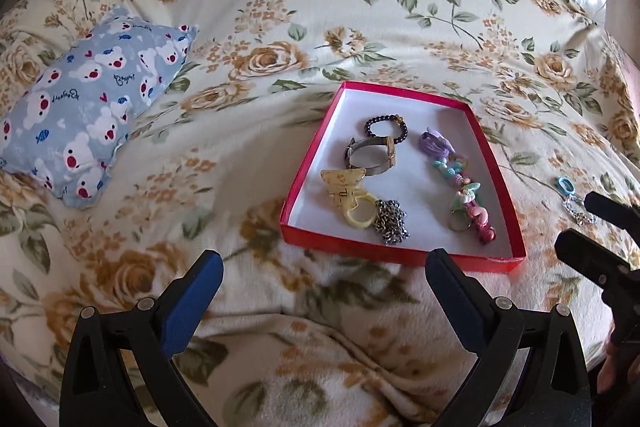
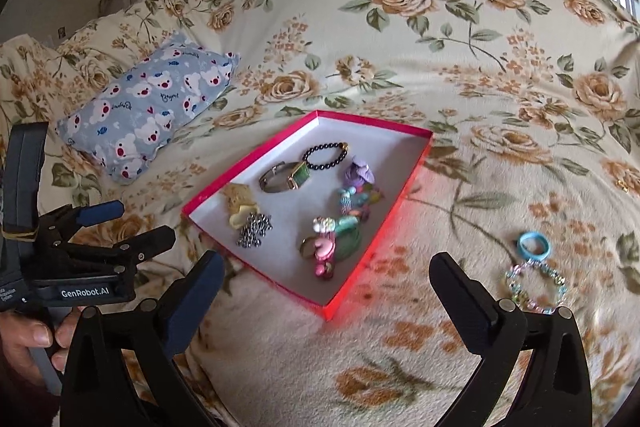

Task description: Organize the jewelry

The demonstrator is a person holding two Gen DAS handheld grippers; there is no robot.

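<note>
Most jewelry lies in the red box (image 2: 416, 163); ring (image 2: 533, 245) and bracelet (image 2: 534, 287) remain on the bed (image 2: 500, 75); both claws, left (image 1: 324, 277) and right (image 2: 326, 277), gape empty.

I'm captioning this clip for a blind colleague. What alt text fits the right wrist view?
A red box holding jewelry lies on a floral blanket; a blue ring and beaded bracelet lie outside it. The right gripper is open and empty in the foreground, the left gripper at the left edge.
</note>
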